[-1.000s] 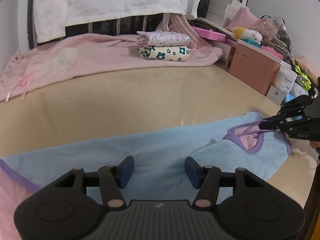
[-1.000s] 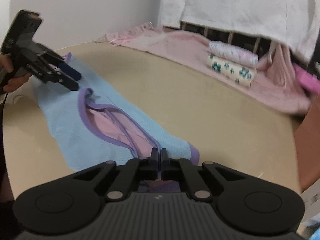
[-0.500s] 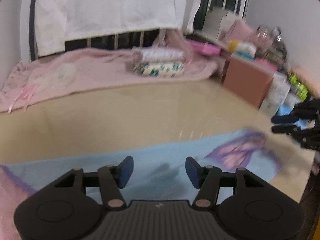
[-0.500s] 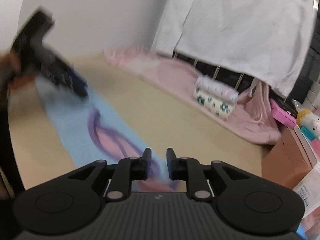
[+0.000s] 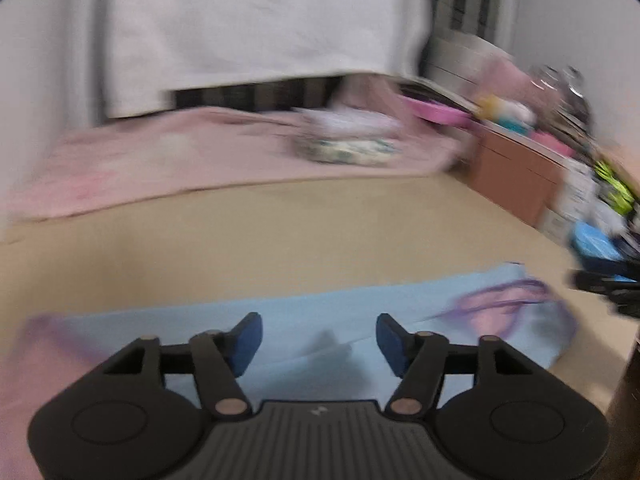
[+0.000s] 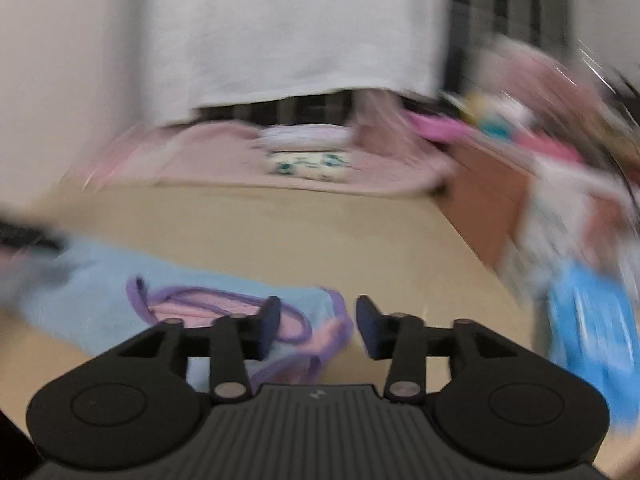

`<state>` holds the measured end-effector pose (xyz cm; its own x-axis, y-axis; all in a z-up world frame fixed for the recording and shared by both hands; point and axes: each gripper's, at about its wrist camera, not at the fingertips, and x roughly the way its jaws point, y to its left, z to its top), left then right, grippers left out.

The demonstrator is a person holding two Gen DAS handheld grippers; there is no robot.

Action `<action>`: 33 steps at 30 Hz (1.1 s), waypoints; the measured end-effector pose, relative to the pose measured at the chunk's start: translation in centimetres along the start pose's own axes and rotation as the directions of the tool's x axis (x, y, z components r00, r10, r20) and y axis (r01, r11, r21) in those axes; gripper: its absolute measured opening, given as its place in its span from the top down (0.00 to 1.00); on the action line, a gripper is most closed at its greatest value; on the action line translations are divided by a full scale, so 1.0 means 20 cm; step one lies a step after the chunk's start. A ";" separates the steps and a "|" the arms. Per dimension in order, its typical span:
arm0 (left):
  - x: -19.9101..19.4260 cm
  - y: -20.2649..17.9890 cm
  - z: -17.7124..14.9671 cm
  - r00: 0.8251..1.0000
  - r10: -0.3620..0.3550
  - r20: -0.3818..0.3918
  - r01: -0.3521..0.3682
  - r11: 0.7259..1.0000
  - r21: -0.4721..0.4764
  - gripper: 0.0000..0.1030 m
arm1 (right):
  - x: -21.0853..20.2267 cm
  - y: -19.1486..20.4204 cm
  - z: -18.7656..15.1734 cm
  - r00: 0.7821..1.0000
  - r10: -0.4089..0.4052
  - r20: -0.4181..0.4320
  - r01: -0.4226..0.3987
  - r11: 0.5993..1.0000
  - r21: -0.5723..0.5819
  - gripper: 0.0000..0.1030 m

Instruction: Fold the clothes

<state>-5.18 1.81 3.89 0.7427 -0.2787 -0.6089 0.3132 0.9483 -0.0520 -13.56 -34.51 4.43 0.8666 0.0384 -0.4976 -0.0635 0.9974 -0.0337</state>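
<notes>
A light blue mesh garment with purple trim (image 5: pixel 320 316) lies flat along the near edge of the beige counter (image 5: pixel 280 232), its pink-lined neck opening (image 6: pixel 224 312) toward the right end. The left tongs (image 5: pixel 318 340) hang spread above its middle, holding nothing. The right tongs (image 6: pixel 316 326) are spread too, empty, over the trimmed end. Behind, a pink blanket (image 5: pixel 160 160) carries a stack of folded floral clothes (image 6: pixel 306 154); brown boxes (image 5: pixel 516 168) and blurred clutter crowd the right side.
</notes>
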 end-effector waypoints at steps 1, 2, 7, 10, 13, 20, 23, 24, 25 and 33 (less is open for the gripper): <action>-0.04 0.08 -0.03 0.999 0.053 -0.010 -0.053 0.998 -0.017 0.38 | -0.01 0.00 -0.02 1.000 -0.015 -0.007 0.015 0.999 0.047 0.58; -0.09 0.17 -0.06 0.994 0.105 -0.021 -0.106 0.994 -0.032 0.38 | -0.01 0.00 -0.03 0.999 -0.029 -0.015 0.030 0.995 0.094 0.58; -0.16 0.22 -0.18 0.990 0.141 -0.002 -0.141 0.989 -0.035 0.38 | -0.01 -0.02 -0.11 0.994 -0.086 -0.062 0.101 0.946 0.309 0.56; -0.14 0.23 -0.20 0.986 0.167 0.011 -0.167 0.985 -0.052 0.38 | 0.08 -0.04 -0.11 0.993 -0.091 -0.073 0.112 0.914 0.390 0.55; -0.11 0.24 -0.22 0.981 0.192 0.004 -0.192 0.980 -0.053 0.38 | 0.11 0.00 -0.11 0.992 -0.111 -0.068 0.129 0.887 0.443 0.55; -0.09 0.25 -0.26 0.984 0.181 -0.008 -0.181 0.982 -0.047 0.37 | 0.22 0.12 -0.12 0.968 -0.236 -0.088 0.250 0.865 0.435 0.86; -0.08 0.25 -0.27 0.985 0.173 -0.012 -0.173 0.984 -0.048 0.37 | 0.25 0.16 -0.12 0.953 -0.292 -0.085 0.303 0.880 0.366 0.91; -0.08 0.26 -0.27 0.986 0.167 -0.013 -0.167 0.984 -0.054 0.37 | 0.24 0.15 -0.11 0.955 -0.283 -0.091 0.297 0.877 0.377 0.91; -0.08 0.26 -0.26 0.987 0.160 -0.014 -0.161 0.985 -0.060 0.37 | 0.23 0.14 -0.10 0.957 -0.275 -0.097 0.291 0.874 0.388 0.91; -0.12 0.26 -0.22 0.990 0.141 0.019 -0.140 0.987 -0.074 0.37 | 0.28 0.17 0.00 0.943 -0.319 -0.093 0.330 0.870 0.366 0.64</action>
<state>-7.95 8.08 1.70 0.7907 -0.1448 -0.5948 0.1620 0.9865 -0.0247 -8.90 -30.98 1.48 0.7915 -0.2877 -0.5392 0.4122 0.9027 0.1234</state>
